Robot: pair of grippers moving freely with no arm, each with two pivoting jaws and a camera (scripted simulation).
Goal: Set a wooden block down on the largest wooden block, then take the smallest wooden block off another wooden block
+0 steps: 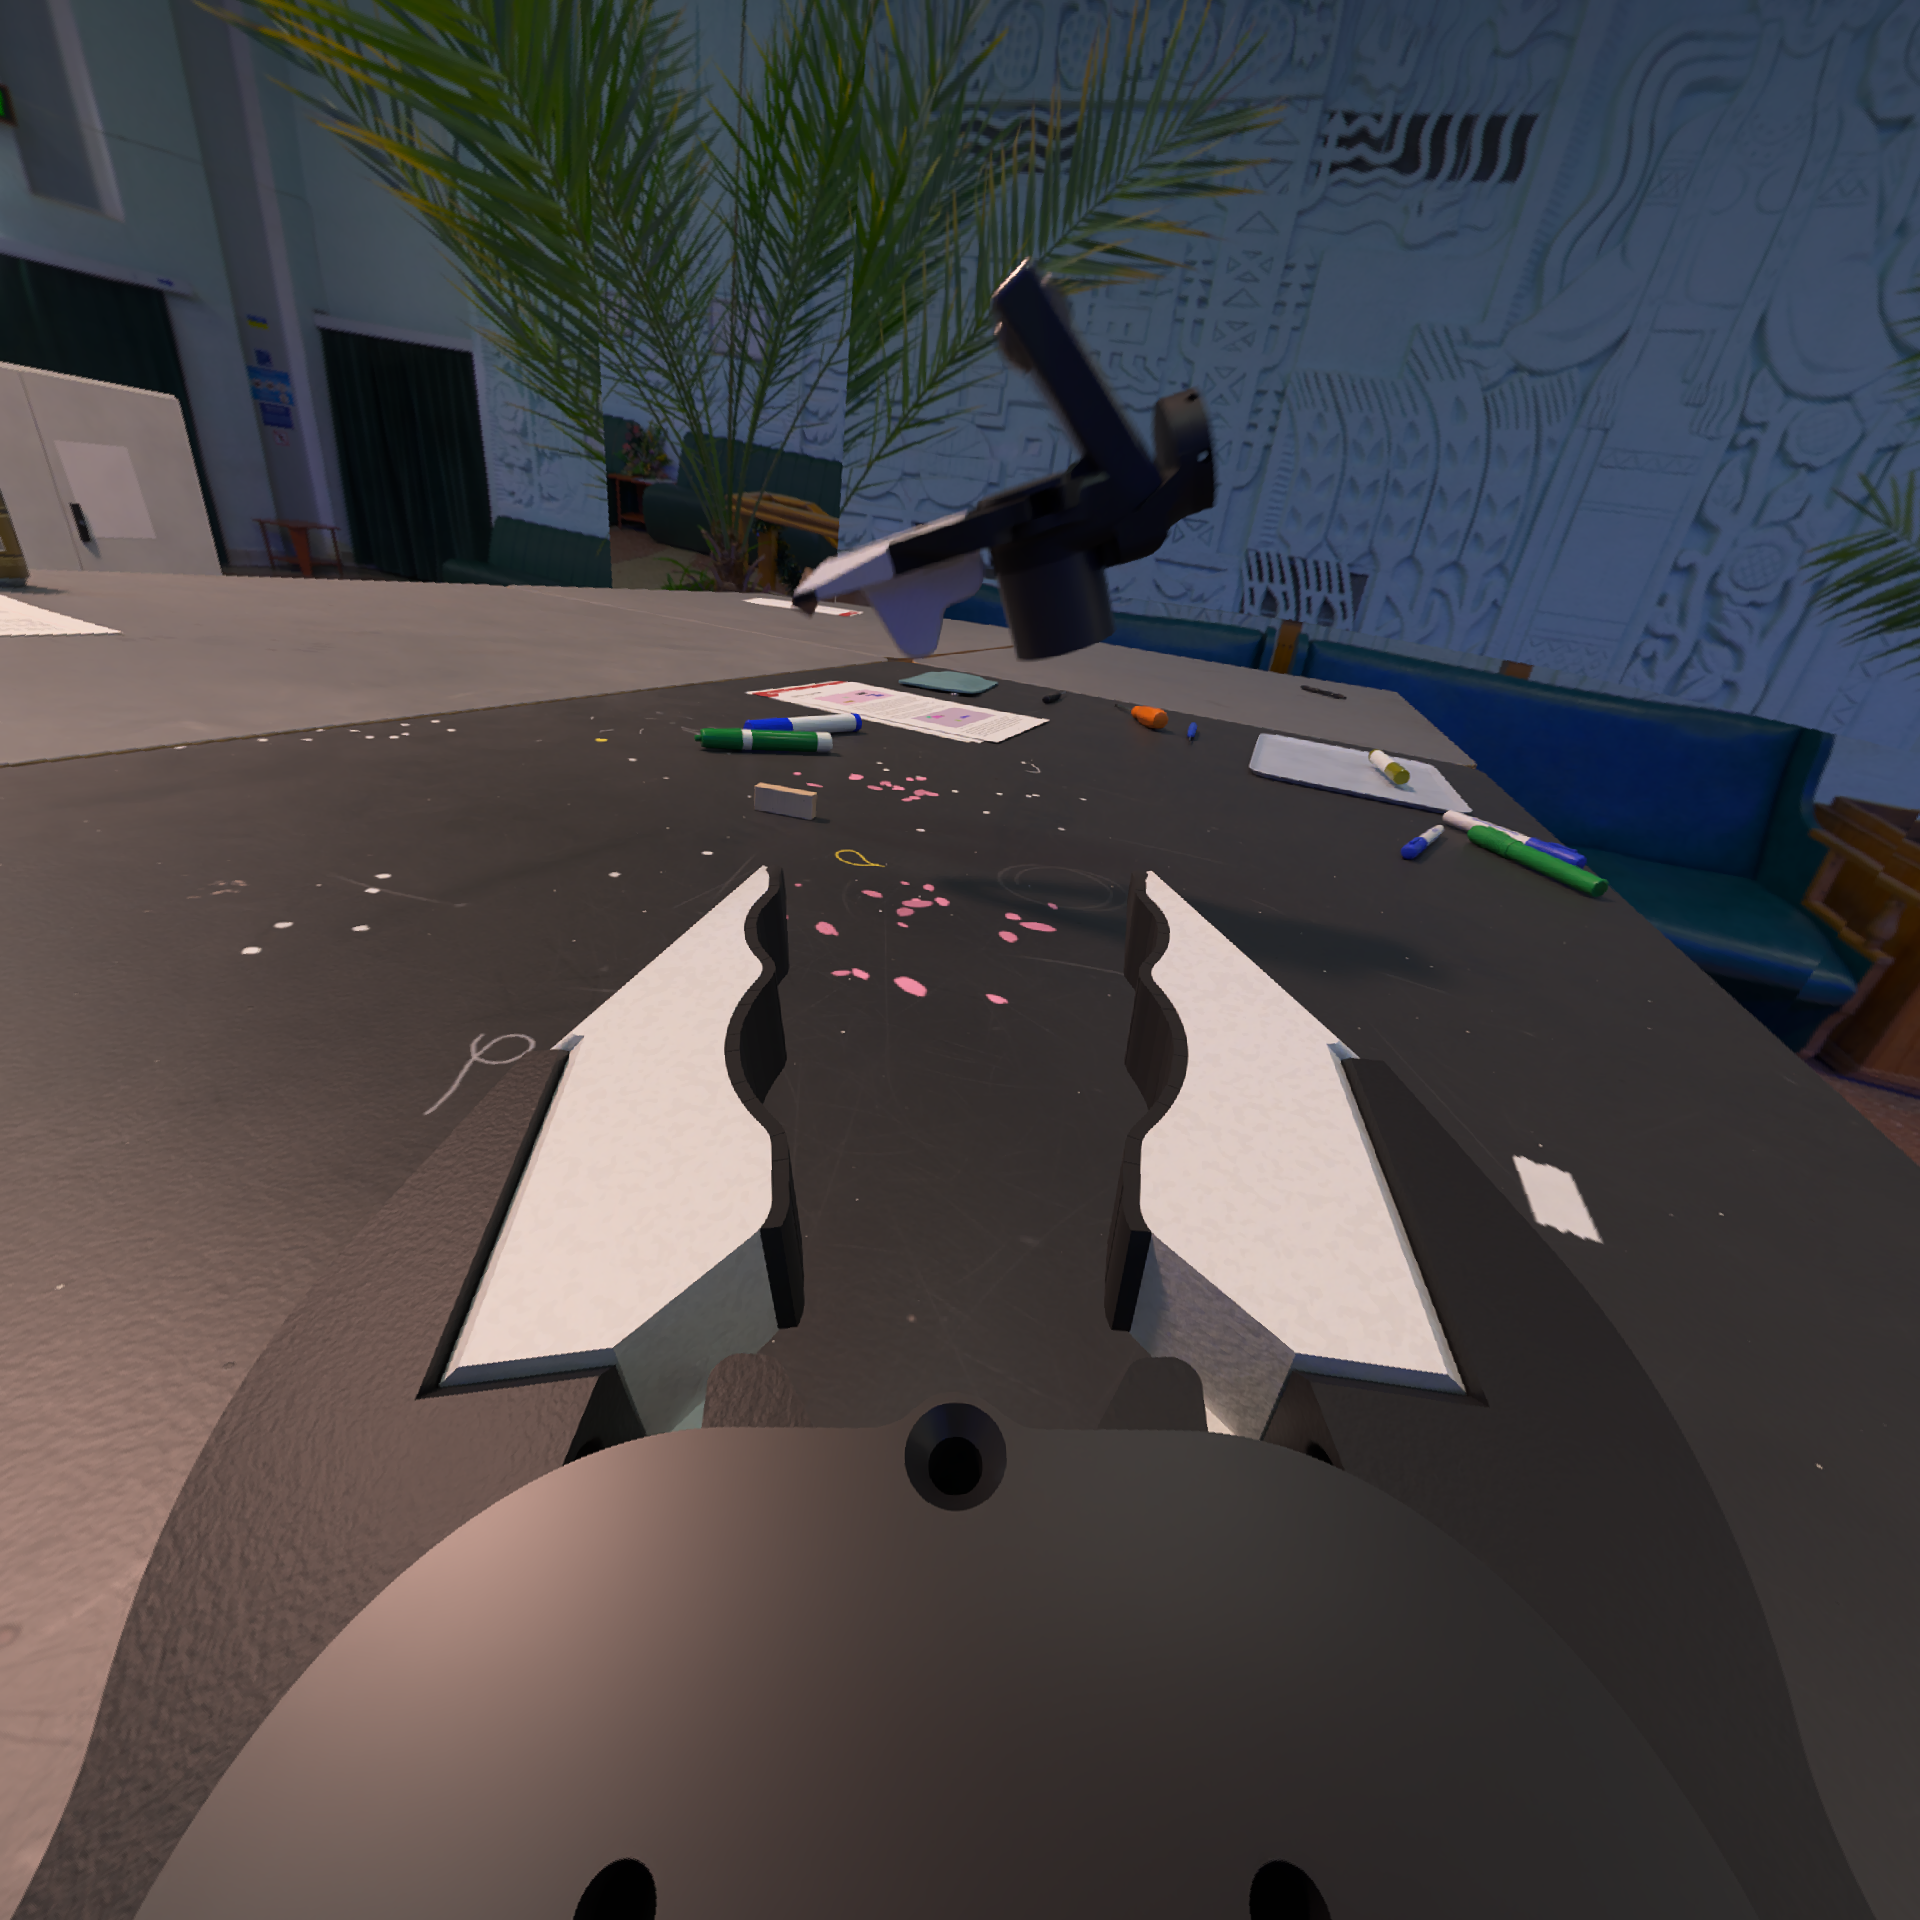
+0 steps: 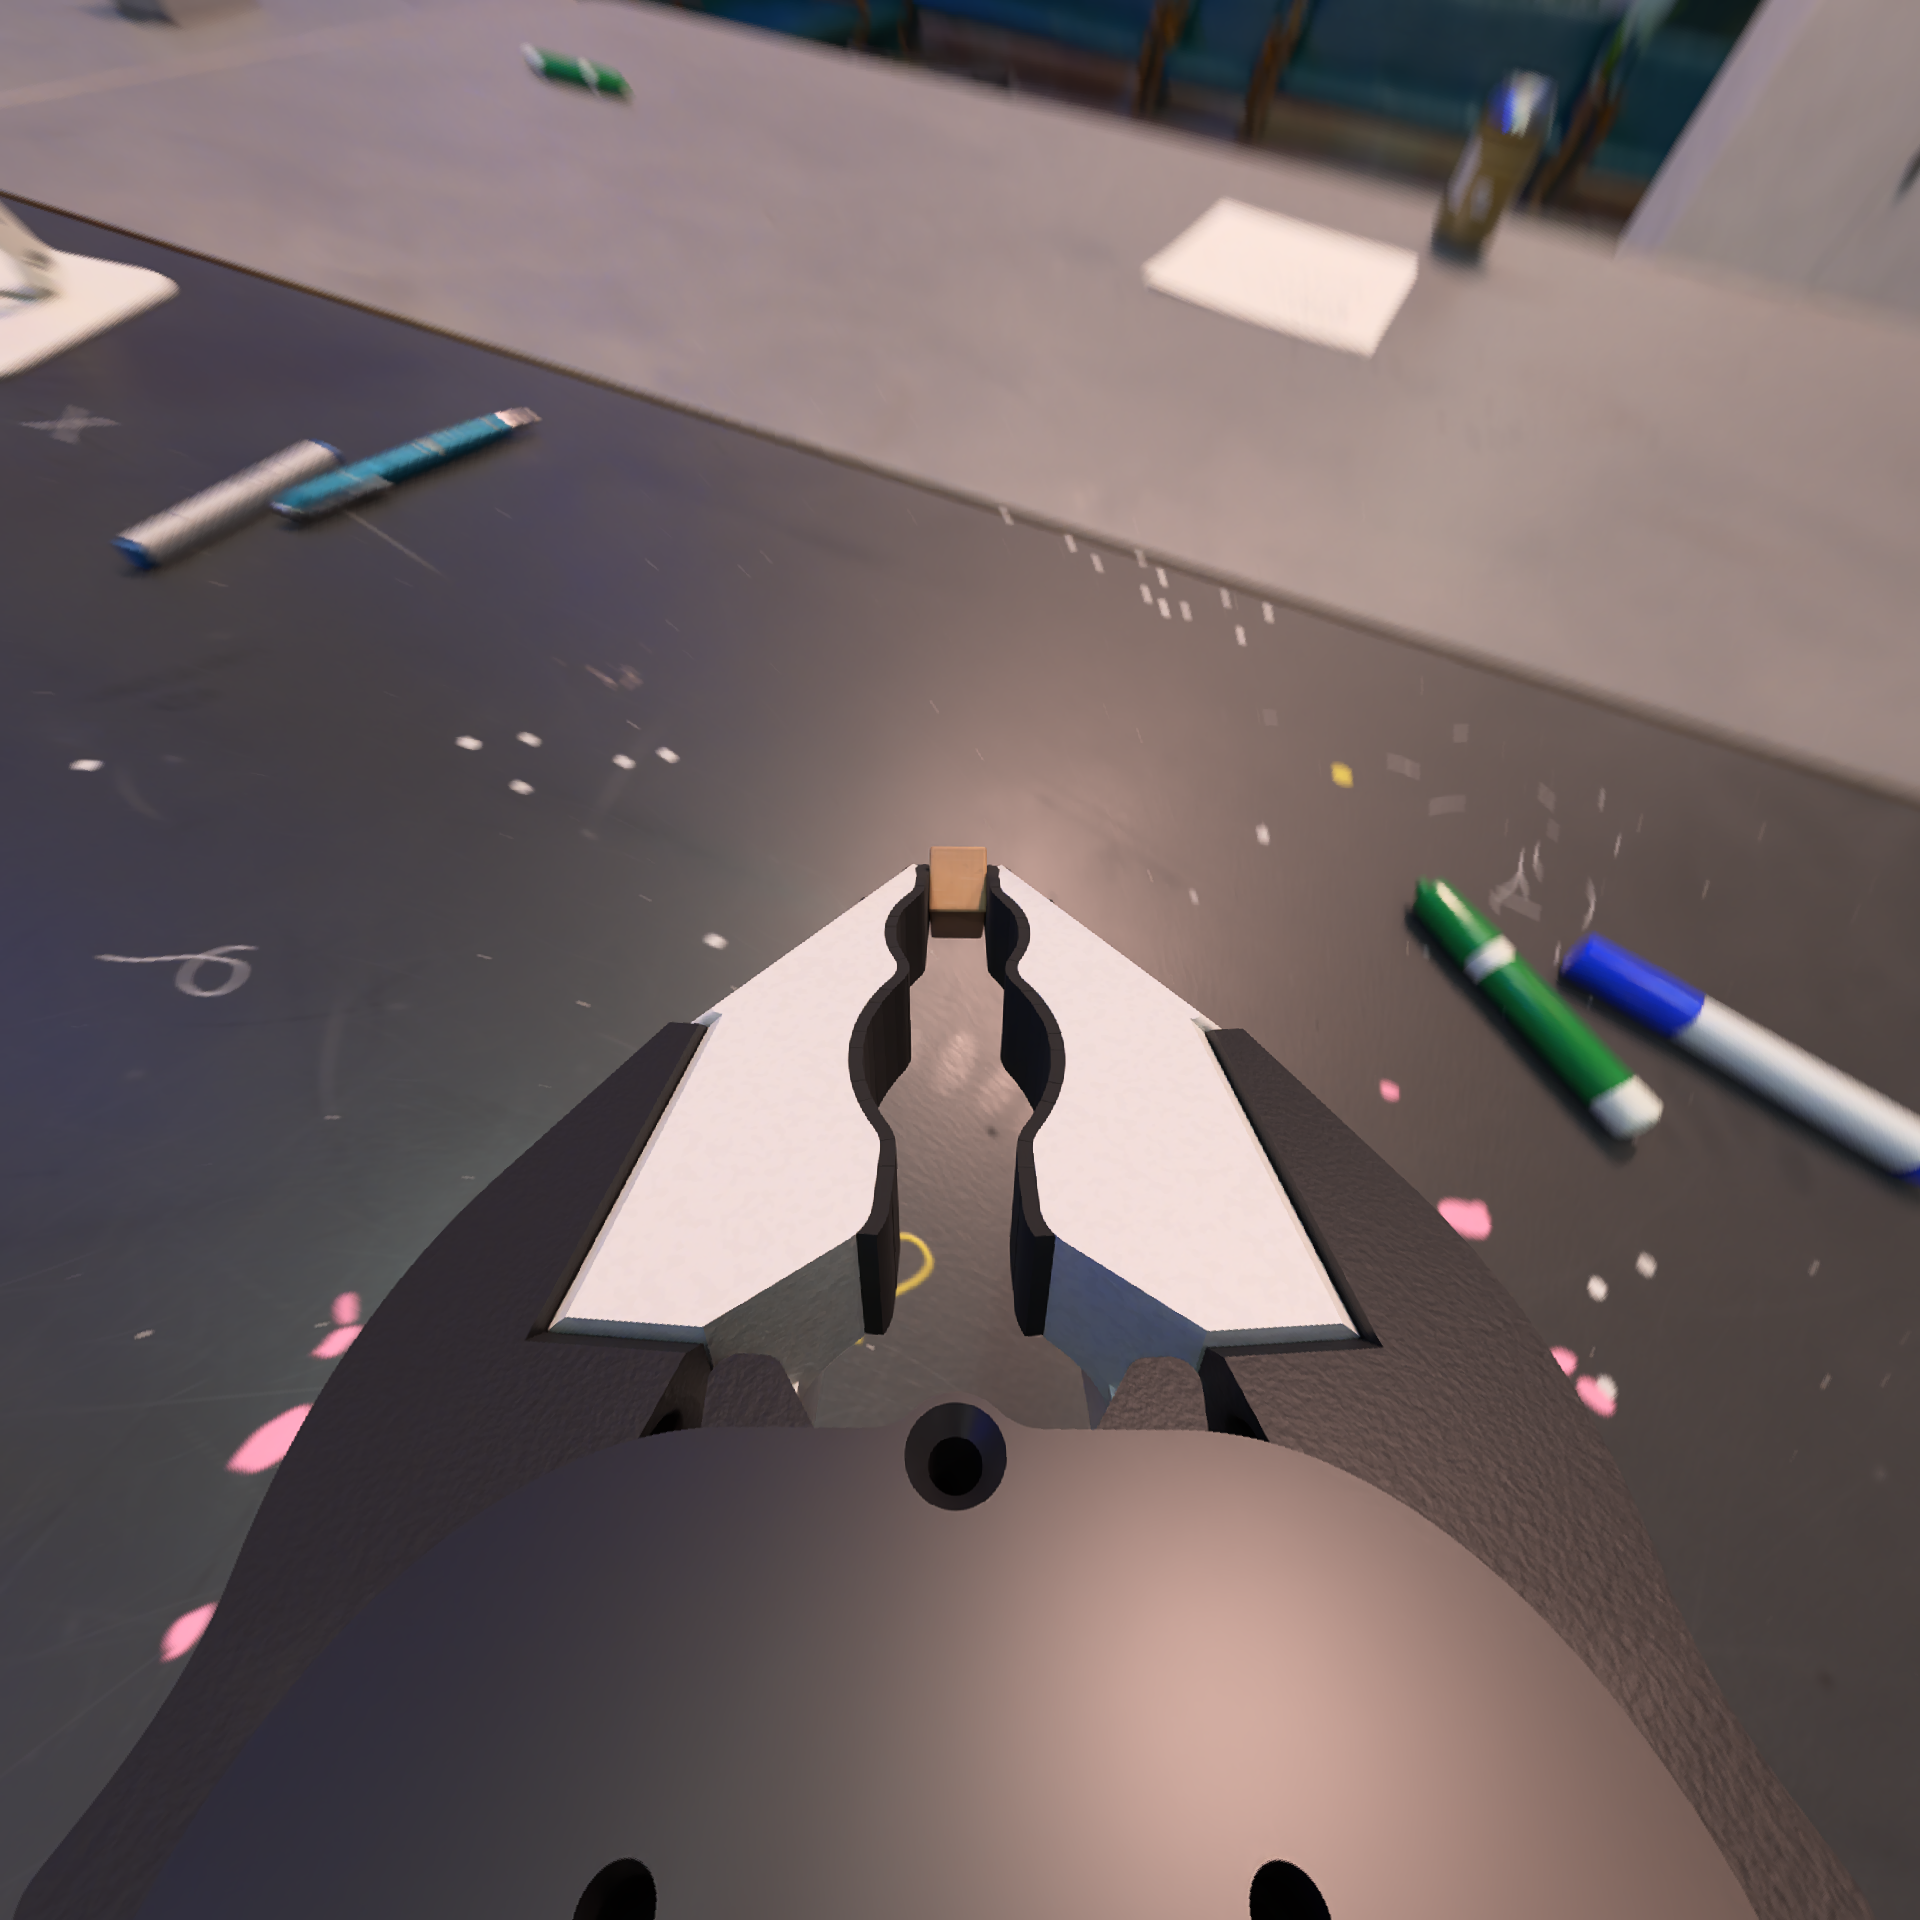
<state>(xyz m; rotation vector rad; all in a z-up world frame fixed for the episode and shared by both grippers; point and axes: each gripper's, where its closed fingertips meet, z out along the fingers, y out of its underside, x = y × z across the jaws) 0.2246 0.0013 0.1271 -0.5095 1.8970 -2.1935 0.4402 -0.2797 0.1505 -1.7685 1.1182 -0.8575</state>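
Note:
In the right wrist view my right gripper [image 2: 957,883] is shut on a small tan wooden block [image 2: 957,878], pinched at the fingertips and held in the air above the dark table [image 2: 520,935]. In the left wrist view my left gripper [image 1: 956,878] is open and empty, low over the dark table [image 1: 312,1039]. A pale flat wooden block [image 1: 784,800] lies on the table ahead of it. The right gripper [image 1: 805,601] shows farther off in that view, up in the air above the table's far side; the block it holds is too small to make out there.
Green and blue markers [image 1: 769,740] and a printed sheet [image 1: 899,710] lie at the far side. A white tray [image 1: 1351,774] and more markers [image 1: 1536,860] lie at the right. In the right wrist view markers [image 2: 1527,1008] lie right and pens [image 2: 405,462] lie left. A grey table [image 2: 1039,312] adjoins.

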